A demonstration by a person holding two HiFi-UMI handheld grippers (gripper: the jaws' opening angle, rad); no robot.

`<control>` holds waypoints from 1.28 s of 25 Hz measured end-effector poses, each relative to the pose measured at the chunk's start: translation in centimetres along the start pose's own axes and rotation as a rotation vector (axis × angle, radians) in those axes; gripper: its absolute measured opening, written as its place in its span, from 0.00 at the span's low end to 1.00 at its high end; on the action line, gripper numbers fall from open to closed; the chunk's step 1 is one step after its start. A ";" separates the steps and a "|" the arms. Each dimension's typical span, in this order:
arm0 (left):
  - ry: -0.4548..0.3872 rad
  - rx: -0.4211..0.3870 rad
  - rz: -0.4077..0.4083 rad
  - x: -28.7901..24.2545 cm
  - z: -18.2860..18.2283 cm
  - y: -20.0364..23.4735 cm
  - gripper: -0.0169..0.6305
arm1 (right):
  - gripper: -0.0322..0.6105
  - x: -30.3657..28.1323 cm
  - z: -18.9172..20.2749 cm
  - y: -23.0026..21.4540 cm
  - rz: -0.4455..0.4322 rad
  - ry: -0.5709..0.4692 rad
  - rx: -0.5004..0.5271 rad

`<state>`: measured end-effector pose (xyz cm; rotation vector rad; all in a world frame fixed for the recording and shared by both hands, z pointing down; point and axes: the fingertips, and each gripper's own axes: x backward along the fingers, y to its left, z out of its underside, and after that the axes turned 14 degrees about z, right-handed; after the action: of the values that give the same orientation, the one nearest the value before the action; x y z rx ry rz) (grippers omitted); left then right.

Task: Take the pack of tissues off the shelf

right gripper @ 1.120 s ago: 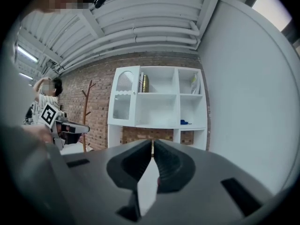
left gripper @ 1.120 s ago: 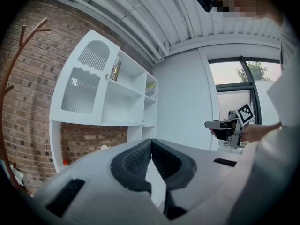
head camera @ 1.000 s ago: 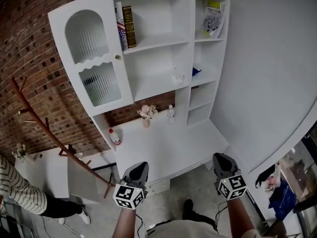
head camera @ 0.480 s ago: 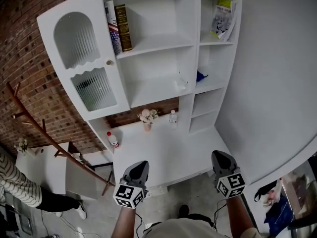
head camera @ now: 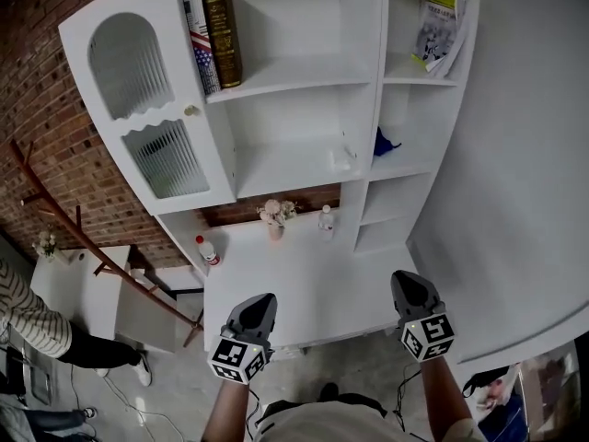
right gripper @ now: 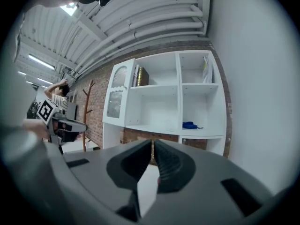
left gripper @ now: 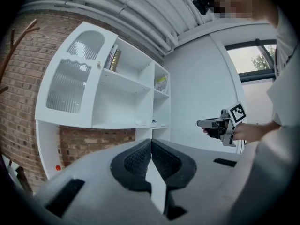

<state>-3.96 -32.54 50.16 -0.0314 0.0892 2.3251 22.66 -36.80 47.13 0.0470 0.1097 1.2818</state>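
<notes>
A small pale pack of tissues [head camera: 342, 157] lies on the middle shelf of the white shelf unit [head camera: 294, 72], near the upright divider. In the head view my left gripper [head camera: 260, 300] and my right gripper [head camera: 408, 280] are held low in front of the white desk top [head camera: 304, 279], well short of the shelf and below it. The left gripper view has that gripper's [left gripper: 151, 142] pads pressed together with nothing between them. My right gripper [right gripper: 153, 144] is shut and empty as well. Each gripper points level at the shelf unit.
Two books [head camera: 213, 35] stand on the top shelf and a magazine [head camera: 438, 28] leans top right. A blue object [head camera: 385, 143] lies in the right compartment. A flower vase [head camera: 274, 217], a small bottle [head camera: 326, 221] and a red-capped bottle [head camera: 207, 250] stand on the desk. A wooden coat rack [head camera: 64, 228] and a person [head camera: 32, 320] are at left.
The shelf unit has grown larger and nearer in the head view. Both grippers have moved forward to the desk's front edge, still shut.
</notes>
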 end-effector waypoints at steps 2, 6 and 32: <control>-0.001 0.002 -0.013 -0.6 0.0 -0.1 0.06 | 0.10 -1.0 0.0 -0.6 -0.017 -0.005 0.012; 0.009 0.005 -0.031 -1.3 0.3 -0.2 0.06 | 0.10 -3.0 -0.4 -1.2 -0.040 -0.018 0.020; -0.009 0.017 0.084 -6.7 -1.0 7.8 0.06 | 0.26 -20.4 -5.5 0.8 -0.036 0.008 0.132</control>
<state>-5.01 -42.82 49.94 -0.0085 0.1070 2.4078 15.54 -56.26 42.87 0.1523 0.2012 1.2372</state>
